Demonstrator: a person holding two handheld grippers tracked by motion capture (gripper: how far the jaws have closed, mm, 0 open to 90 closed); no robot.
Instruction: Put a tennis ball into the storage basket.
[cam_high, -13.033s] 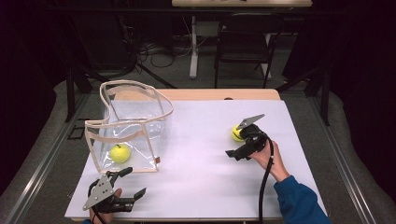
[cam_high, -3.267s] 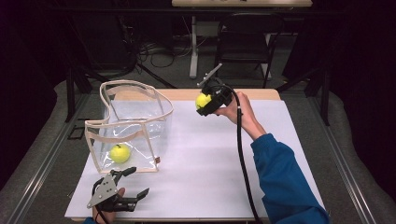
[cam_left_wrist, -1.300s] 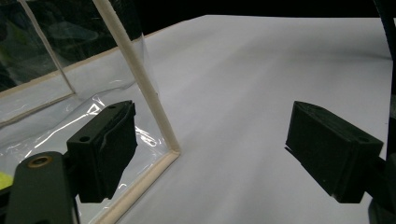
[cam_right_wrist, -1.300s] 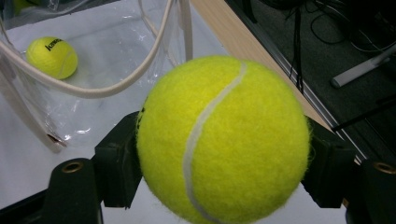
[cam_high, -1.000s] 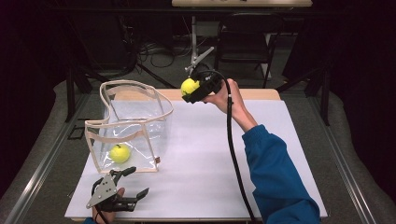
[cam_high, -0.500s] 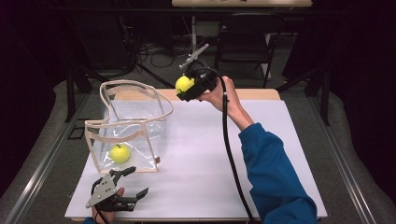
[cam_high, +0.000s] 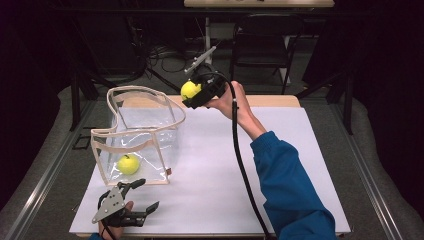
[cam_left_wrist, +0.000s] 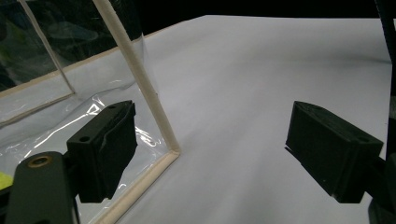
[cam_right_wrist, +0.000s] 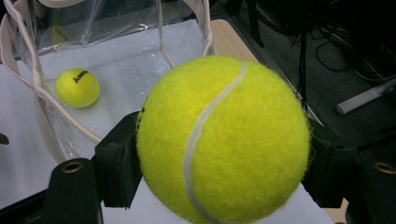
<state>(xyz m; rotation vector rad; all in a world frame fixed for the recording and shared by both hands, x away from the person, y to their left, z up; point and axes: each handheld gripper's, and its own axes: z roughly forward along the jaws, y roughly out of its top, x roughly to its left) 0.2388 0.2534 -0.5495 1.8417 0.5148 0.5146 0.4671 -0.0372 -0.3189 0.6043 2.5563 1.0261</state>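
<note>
White tabletop (cam_high: 210, 170) bare beside bag | right gripper (cam_high: 192, 95) clamps tennis ball (cam_high: 189, 89), clear bag (cam_high: 142, 132) rim just below-left | left gripper (cam_high: 131, 202) spread wide, bag corner edge between jaws

bag (cam_high: 150, 117): table's left | one ball (cam_high: 128, 164): in bag | other ball (cam_high: 189, 89): above bag's far-right rim

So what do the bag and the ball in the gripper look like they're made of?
Bag: seemingly clear soft plastic, glossy; you see through it and it glints. Its beige edging looks like fabric tape, though that is uncertain.
Ball, clamped in the right gripper: fuzzy yellow felt with a pale seam, probably rubber beneath.
</note>
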